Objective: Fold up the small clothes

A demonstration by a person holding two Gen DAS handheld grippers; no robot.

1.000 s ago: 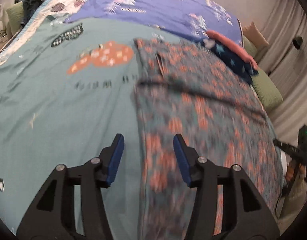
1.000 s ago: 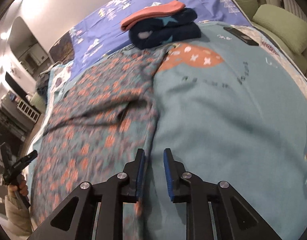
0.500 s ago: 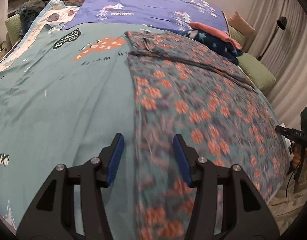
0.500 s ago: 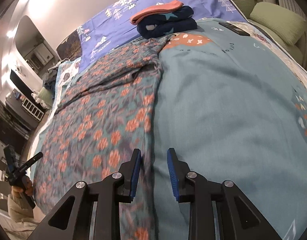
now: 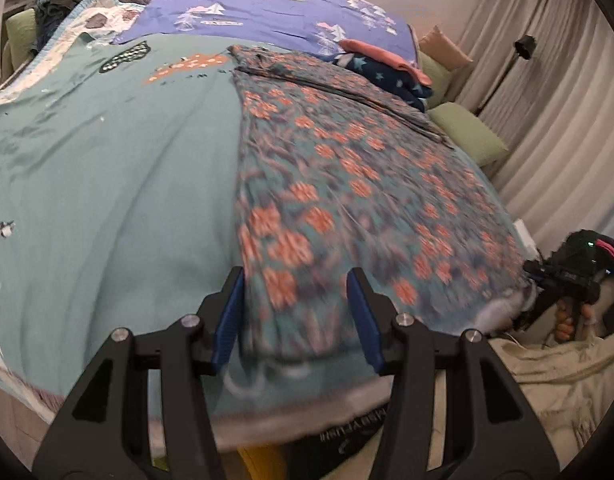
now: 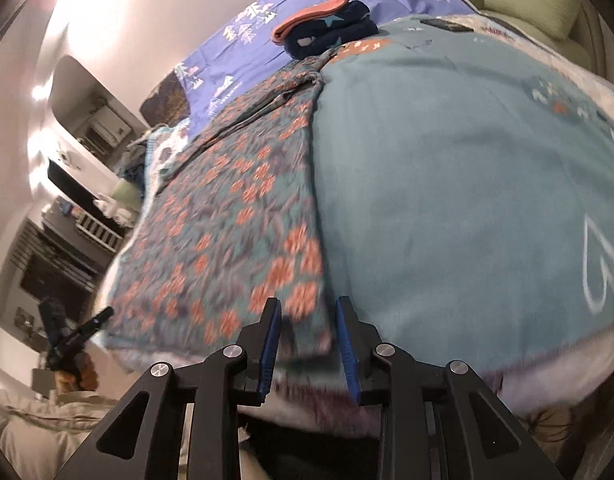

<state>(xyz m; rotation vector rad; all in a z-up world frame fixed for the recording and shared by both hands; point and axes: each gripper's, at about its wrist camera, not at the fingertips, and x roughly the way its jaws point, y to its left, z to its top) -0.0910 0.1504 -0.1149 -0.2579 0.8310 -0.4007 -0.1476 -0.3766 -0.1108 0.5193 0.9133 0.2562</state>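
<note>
Left wrist view: the floral garment is laid flat along the bed, its near hem at the bed's front edge, likely so both hem corners can be taken for a fold. The left hand-held gripper is held spread over one hem corner, nothing pinched. The right hand-held gripper, whose jaws have just been opening, is set narrowly apart over the other corner, cloth between but not gripped.
</note>
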